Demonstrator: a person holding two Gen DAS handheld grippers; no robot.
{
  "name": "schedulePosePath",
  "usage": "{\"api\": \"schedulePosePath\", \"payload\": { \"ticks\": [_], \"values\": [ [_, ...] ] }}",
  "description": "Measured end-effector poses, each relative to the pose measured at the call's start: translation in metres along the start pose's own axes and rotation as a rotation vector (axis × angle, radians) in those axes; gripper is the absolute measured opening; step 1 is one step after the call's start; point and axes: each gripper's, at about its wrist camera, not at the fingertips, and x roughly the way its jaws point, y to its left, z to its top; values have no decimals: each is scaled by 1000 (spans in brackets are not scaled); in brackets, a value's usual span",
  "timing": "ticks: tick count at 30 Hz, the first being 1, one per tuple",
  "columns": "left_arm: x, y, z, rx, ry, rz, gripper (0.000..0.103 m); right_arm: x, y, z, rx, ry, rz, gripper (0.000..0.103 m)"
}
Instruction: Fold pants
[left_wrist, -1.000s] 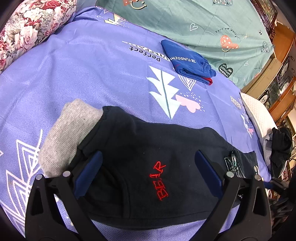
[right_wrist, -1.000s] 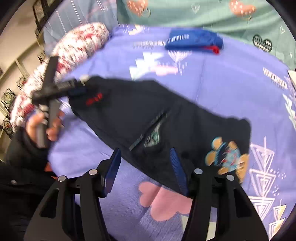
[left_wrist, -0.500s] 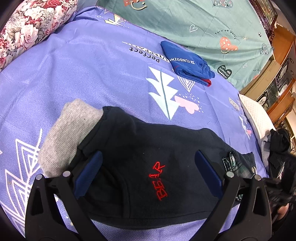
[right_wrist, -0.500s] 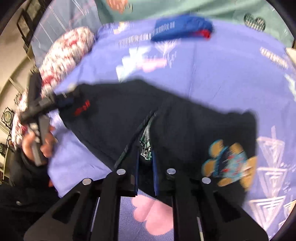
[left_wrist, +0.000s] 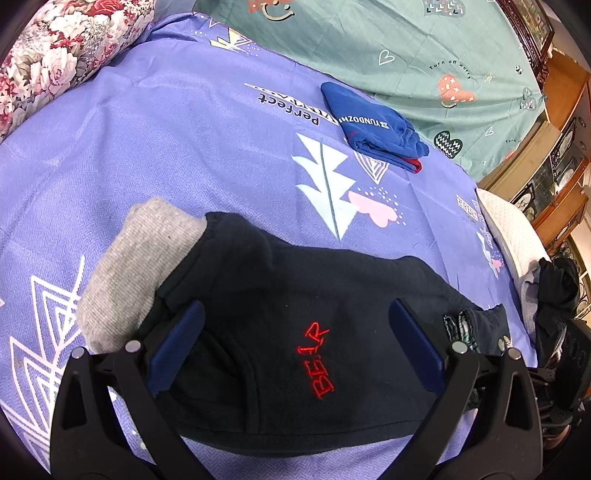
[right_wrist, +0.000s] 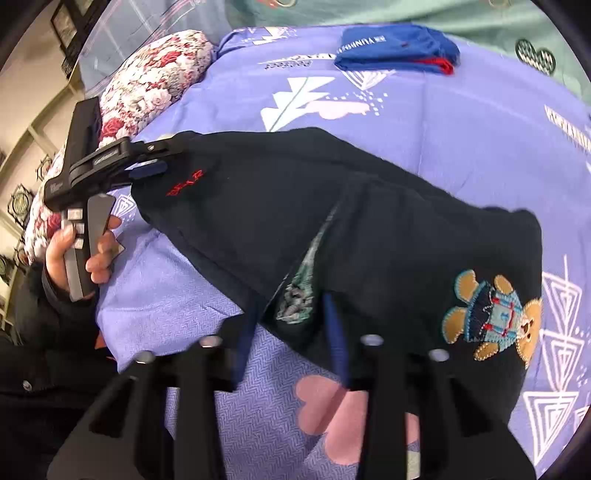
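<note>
The right gripper (right_wrist: 291, 328) is seen with its jaws part-spread, having just been opening; the near hem of the black pants (right_wrist: 369, 229), by the plaid-lined pocket opening (right_wrist: 299, 291), lies between them, and whether the pads press on it cannot be told. The left gripper (left_wrist: 295, 339) is held with jaws spread wide over the leg bearing the red "BEAR" embroidery (left_wrist: 319, 360), nothing being pinched. It is gripped by a hand (right_wrist: 79, 254) at its handle. The pants are laid flat across the purple bedsheet (left_wrist: 166, 129), a bear patch (right_wrist: 495, 314) showing near one end and a gray cuff (left_wrist: 136, 266) at the other. A folded blue garment (left_wrist: 376, 127) is set well apart, and a floral pillow (left_wrist: 62, 44) lies at the sheet's edge.
</note>
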Motion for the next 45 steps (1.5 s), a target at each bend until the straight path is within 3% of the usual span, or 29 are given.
{"api": "schedulePosePath", "payload": {
  "ticks": [6,7,8,12,16,19,22,25,28,29,30,33,37,38,40,41,42,43,45],
  "values": [
    [0,0,1,-2,-1,-3,101,10,10,-3,-61,12,-83,43],
    [1,0,1,-2,-1,-2,101,12,10,-4,-60,12,-91,41],
    [0,0,1,-1,-1,-2,101,12,8,-4,-54,7,-106,32],
    [0,0,1,-5,-4,-10,101,-4,-9,1,27,-57,-40,14],
    [0,1,1,-13,-6,-22,101,-44,-28,16,121,-190,22,14],
    [0,1,1,-14,-6,-24,101,-53,-17,29,98,-240,35,14],
    [0,1,1,-14,-7,-24,101,-25,-5,36,74,-185,52,14],
    [0,1,1,-12,-7,-21,101,34,5,27,52,-29,48,17],
    [1,1,1,-11,-5,-19,101,39,16,23,-9,-22,38,36],
    [2,1,1,-11,-5,-19,101,35,19,23,-21,-16,49,47],
    [3,1,1,-10,-3,-17,101,28,21,23,-29,-23,54,51],
    [4,1,2,-10,-2,-17,101,-1,18,27,-11,-73,114,51],
    [4,2,2,-14,-4,-23,101,-30,-11,34,74,-138,65,51],
    [6,1,3,-11,-4,-19,101,-24,-22,34,117,-122,65,51],
    [4,1,2,-10,-5,-17,101,-4,-25,31,131,-65,91,40],
    [4,0,2,-10,-5,-17,101,20,-18,26,98,12,77,27],
    [4,1,2,-9,-5,-14,101,36,-12,22,66,30,42,28],
    [5,1,2,-11,-2,-12,101,35,-7,19,40,-13,20,28],
    [4,0,1,-8,-4,-9,101,31,-6,22,50,-11,8,27]
  ]
}}
